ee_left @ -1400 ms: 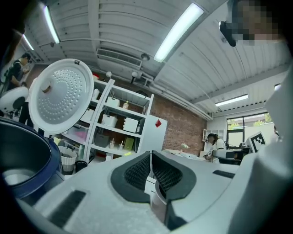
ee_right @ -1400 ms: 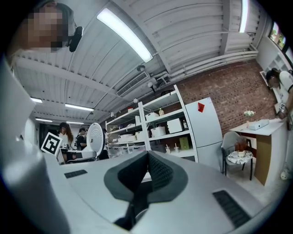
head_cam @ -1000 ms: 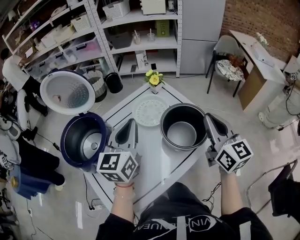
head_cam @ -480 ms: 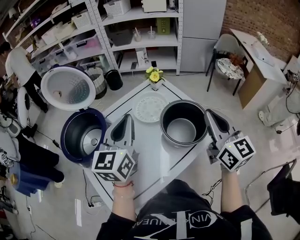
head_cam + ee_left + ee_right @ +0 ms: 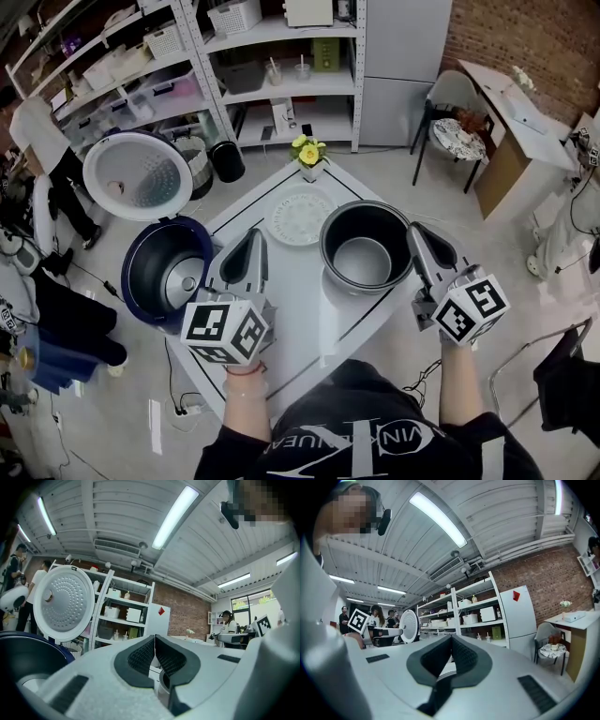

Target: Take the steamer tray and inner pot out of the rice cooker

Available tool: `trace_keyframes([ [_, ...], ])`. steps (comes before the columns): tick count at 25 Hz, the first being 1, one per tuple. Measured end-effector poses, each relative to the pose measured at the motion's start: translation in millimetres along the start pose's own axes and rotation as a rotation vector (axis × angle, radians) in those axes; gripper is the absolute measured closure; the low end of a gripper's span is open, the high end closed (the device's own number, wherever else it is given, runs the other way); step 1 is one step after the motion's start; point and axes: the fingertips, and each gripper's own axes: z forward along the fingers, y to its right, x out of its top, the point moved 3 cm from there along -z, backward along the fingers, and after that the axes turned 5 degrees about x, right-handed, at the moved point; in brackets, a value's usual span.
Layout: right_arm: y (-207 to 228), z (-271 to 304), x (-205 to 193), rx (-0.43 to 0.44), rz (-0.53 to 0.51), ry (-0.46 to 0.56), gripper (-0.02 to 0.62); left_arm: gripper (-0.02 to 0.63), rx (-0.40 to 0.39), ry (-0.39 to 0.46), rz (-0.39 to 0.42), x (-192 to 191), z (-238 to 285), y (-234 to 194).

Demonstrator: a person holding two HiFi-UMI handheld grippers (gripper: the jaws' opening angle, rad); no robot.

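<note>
Since the inner pot (image 5: pixel 366 251) and the perforated steamer tray (image 5: pixel 300 218) both sat on the table (image 5: pixel 295 295), w/ the blue rice cooker (image 5: pixel 167 274) empty and its lid (image 5: pixel 141 175) up, the task looked done, imo. Left gripper (image 5: pixel 253 236) and right gripper (image 5: pixel 416 231) flanked the pot, jaws closed on nothing. Next move: prob. just back off. A flower vase (image 5: pixel 308 157) stood at the far corner; nothing blocked the way.

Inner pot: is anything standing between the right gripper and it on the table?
Nothing visible. The inner pot stands on the table close beside the right gripper in the head view, with no object between them. The steamer tray lies on the pot's far side, off that line. The gripper's jaws are together, empty.
</note>
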Motion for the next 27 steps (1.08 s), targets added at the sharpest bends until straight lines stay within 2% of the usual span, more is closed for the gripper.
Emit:
trace_keyframes([
  [27, 7.4, 4.4, -11.5, 0.01, 0.034, -0.03, 0.597, 0.593, 0.021, -0.009, -0.02, -1.5, 3.9, -5.7],
])
